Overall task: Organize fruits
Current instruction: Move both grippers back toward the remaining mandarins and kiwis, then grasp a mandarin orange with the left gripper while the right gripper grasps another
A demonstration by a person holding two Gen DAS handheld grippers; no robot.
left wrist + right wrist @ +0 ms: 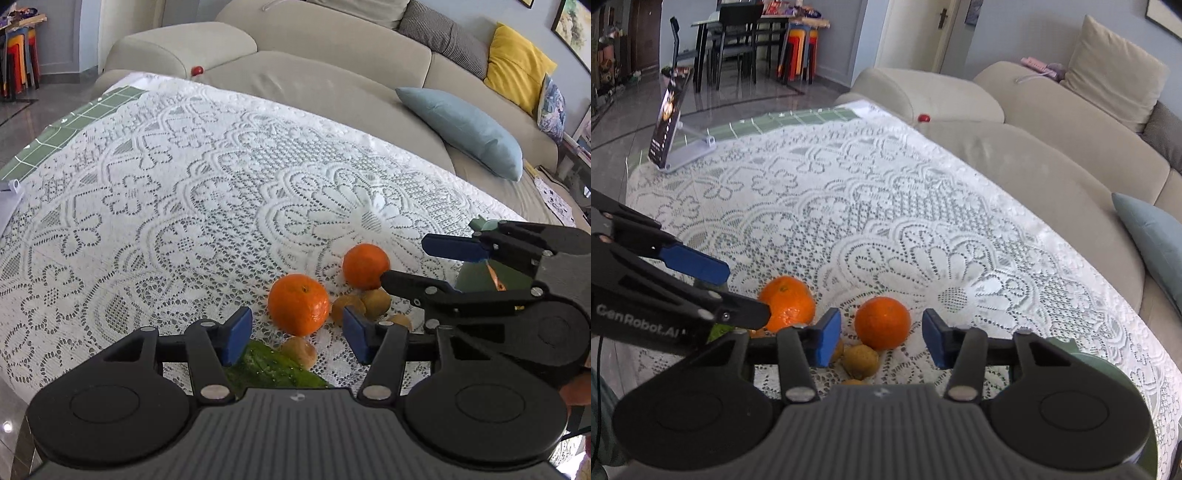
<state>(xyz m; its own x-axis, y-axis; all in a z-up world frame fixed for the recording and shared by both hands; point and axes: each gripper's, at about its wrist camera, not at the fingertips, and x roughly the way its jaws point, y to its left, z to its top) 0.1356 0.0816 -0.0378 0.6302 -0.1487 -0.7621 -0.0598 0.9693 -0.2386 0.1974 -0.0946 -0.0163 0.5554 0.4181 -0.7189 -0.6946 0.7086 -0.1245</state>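
Observation:
Two oranges lie on the lace tablecloth [184, 192]. The nearer orange [298, 304] sits just ahead of my left gripper [295, 338], between its blue pads [236, 338] without touching them; the jaws are open. The farther orange [365, 266] is at the tips of my right gripper [404, 260], which comes in from the right. In the right wrist view that orange [882, 323] rests between the spread pads of the right gripper [880, 341], with gaps on both sides. The left gripper [746, 293] reaches the other orange [786, 302] from the left.
Several small brown fruits [376, 302] lie beside the oranges, and a green cucumber [269, 369] is under the left gripper. A green bowl [1082, 354] stands at the right. A phone on a stand [670, 122] is at the table's far corner. A sofa [332, 85] borders the table.

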